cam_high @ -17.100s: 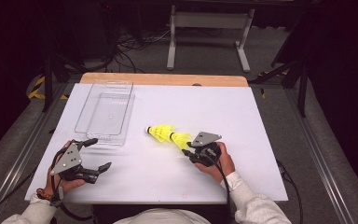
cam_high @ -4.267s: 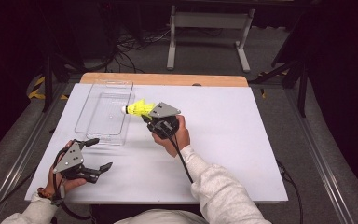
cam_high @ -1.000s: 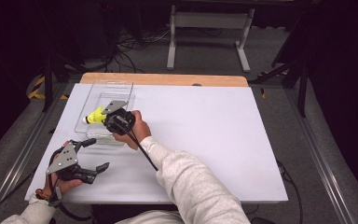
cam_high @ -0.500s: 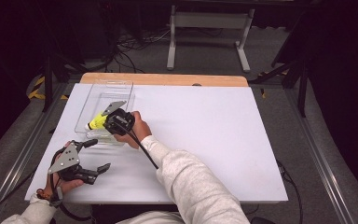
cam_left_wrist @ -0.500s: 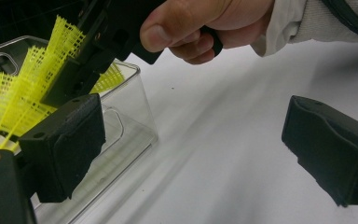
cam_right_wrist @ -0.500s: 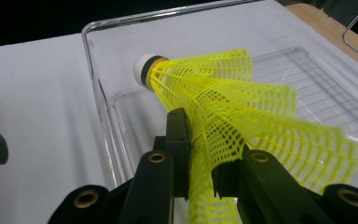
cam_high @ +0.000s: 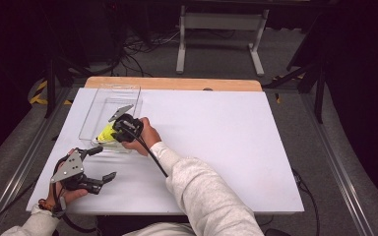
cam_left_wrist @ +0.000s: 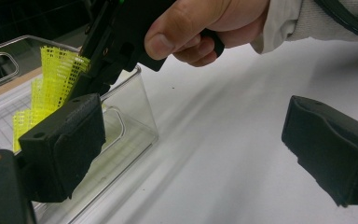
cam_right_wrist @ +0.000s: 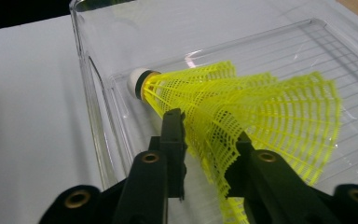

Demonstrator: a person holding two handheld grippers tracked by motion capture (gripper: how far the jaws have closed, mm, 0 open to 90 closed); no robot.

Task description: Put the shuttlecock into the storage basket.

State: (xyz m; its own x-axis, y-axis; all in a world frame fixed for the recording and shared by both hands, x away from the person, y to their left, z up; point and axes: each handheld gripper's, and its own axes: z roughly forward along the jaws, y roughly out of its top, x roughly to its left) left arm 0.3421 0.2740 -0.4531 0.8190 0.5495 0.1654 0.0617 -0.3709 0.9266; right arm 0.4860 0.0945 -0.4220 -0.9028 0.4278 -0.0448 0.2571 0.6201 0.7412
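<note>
A yellow shuttlecock is held inside a clear plastic box. In the right gripper view it sits in the middle of the frame, over the ribbed floor of the box. Its white round tip points to the upper left of that frame, toward the near wall of the box. Its wide net skirt opens out toward the right and lower right. So its long line runs from the upper left down to the lower right, and it is tilted, not standing up.

The right gripper has its two black jaws pinched on the net skirt, one on each side, close together. In the high view this gripper is at the left of the frame, at the near end of the box, with a hand around it.

The left gripper rests low in the left corner of the high view, on the white table, just in front of the box. Its jaws stand wide apart with nothing between them. In the left gripper view the yellow net shows at the upper left, behind the clear wall.
</note>
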